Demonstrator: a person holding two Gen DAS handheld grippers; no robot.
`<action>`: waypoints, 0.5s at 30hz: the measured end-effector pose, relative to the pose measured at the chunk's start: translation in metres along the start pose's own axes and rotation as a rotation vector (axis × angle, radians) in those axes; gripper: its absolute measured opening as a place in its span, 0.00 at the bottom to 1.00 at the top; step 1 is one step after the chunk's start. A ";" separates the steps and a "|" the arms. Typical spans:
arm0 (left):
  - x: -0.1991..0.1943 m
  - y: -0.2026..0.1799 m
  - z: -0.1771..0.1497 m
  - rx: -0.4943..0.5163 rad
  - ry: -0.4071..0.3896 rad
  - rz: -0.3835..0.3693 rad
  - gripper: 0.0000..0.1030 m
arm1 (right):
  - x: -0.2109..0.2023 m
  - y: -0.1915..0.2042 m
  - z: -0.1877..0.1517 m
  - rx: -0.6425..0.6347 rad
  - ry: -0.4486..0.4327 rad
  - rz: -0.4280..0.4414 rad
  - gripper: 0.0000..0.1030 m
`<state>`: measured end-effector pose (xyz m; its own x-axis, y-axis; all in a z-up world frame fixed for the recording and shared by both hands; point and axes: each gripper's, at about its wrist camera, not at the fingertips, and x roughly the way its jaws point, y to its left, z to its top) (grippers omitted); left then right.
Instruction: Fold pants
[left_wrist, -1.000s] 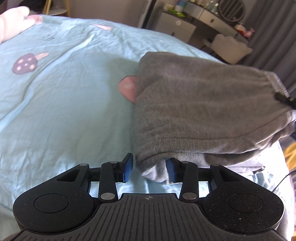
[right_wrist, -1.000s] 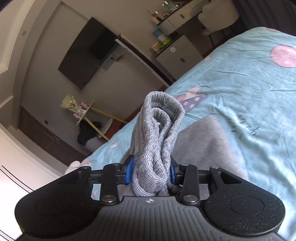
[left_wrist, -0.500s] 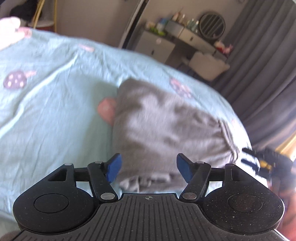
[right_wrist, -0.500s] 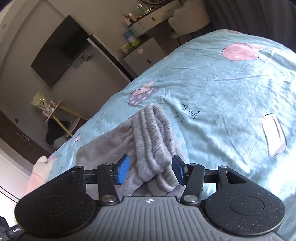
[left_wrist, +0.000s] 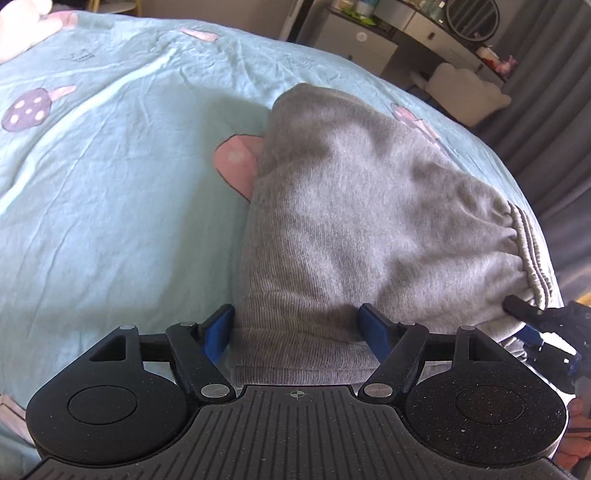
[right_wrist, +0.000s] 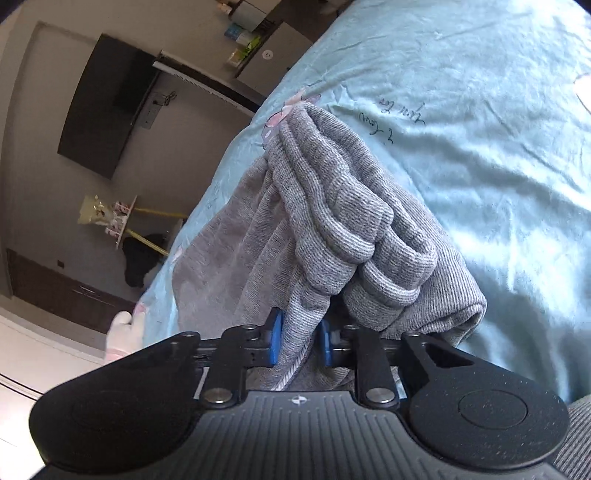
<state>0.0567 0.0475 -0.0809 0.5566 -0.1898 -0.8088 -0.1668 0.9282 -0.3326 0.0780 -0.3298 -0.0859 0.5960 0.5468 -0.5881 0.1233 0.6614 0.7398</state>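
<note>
I read this as a late step of the fold: the grey sweatpants (left_wrist: 369, 221) already lie as a thick folded bundle on the bed (left_wrist: 110, 184), on its pale blue sheet with pink mushroom prints, and I am taking hold of the near edge with both tools for another fold or a lift.

My left tool (left_wrist: 297, 325) has its blue pads spread wide, one on each side of the ribbed cuff end of the bundle. The cloth sits between them and seems to brush the pads, but I judge the jaws are not clamped; they stand apart around it. My right tool (right_wrist: 298, 341) is nearly together, its pads pinching a thin layer of the same grey fabric close to the waistband, whose elastic gathers bunch up just ahead of the fingers. In the left view the right tool (left_wrist: 535, 325) shows at the right edge, at the waistband corner.

The bundle stretches away from both tools across the bed, cuffs near my left, waistband (right_wrist: 351, 229) near my right, with the layers stacked and a bit uneven.

Next, I think the left tool needs to close on the whole cuff stack, catching all layers, so that both ends rise together. If only the top layer is caught, the fold could slide open.
</note>
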 end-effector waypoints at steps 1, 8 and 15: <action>-0.001 0.000 -0.001 0.008 -0.004 0.000 0.76 | -0.001 0.006 -0.001 -0.037 -0.016 -0.023 0.11; 0.000 0.000 -0.002 0.008 0.012 0.010 0.80 | -0.020 0.007 0.001 -0.094 -0.055 -0.036 0.10; -0.004 0.002 -0.002 -0.001 0.005 0.005 0.79 | -0.036 0.000 0.008 -0.074 0.001 -0.052 0.19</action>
<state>0.0528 0.0496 -0.0796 0.5516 -0.1864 -0.8130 -0.1706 0.9289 -0.3287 0.0625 -0.3537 -0.0623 0.5891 0.5111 -0.6259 0.0953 0.7253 0.6819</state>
